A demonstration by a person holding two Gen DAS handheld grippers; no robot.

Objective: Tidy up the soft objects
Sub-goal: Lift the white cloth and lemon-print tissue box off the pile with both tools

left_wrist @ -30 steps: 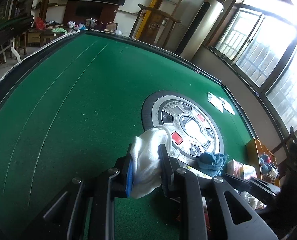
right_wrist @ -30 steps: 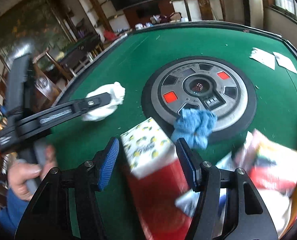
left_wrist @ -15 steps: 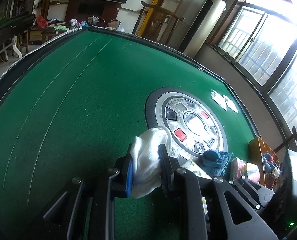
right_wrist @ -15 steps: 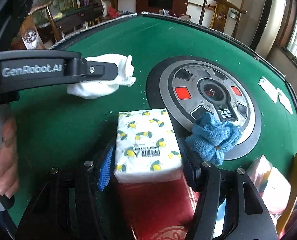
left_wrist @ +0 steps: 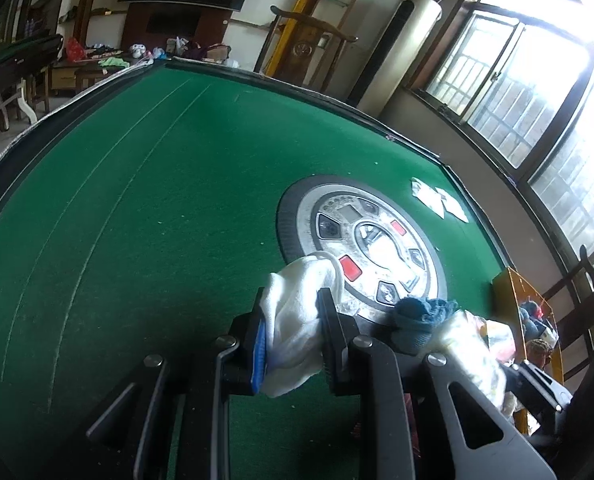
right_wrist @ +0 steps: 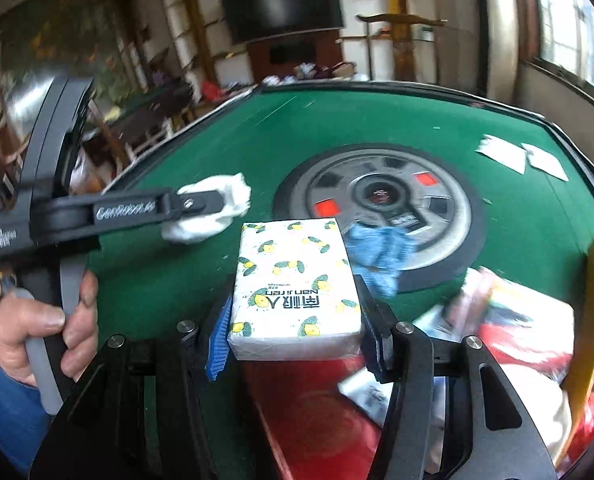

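My left gripper [left_wrist: 293, 304] is shut on a crumpled white cloth [left_wrist: 297, 280] and holds it just above the green felt, beside the round dial. The right wrist view shows the same gripper [right_wrist: 201, 202] with the white cloth [right_wrist: 213, 220] bunched at its tip. My right gripper [right_wrist: 295, 300] is shut on a white tissue pack [right_wrist: 293, 264] printed with lemons, its pads pressing both long sides. Under the pack lies a red box [right_wrist: 309, 408]. A blue knitted cloth [right_wrist: 381, 252] rests on the near rim of the dial, apart from both grippers.
A round grey dial [right_wrist: 381, 200] with red buttons is set into the green table [left_wrist: 137, 200]. Two paper cards [right_wrist: 505, 154] lie at the far right. A yellow box [left_wrist: 513, 292] with soft items stands at the right edge, next to loose packets [right_wrist: 517, 320]. A hand [right_wrist: 37, 328] grips the left handle.
My right gripper's jaws have closed onto the tissue pack, and that hand has swung and rolled a little. The left gripper still holds the white cloth in the same spot.
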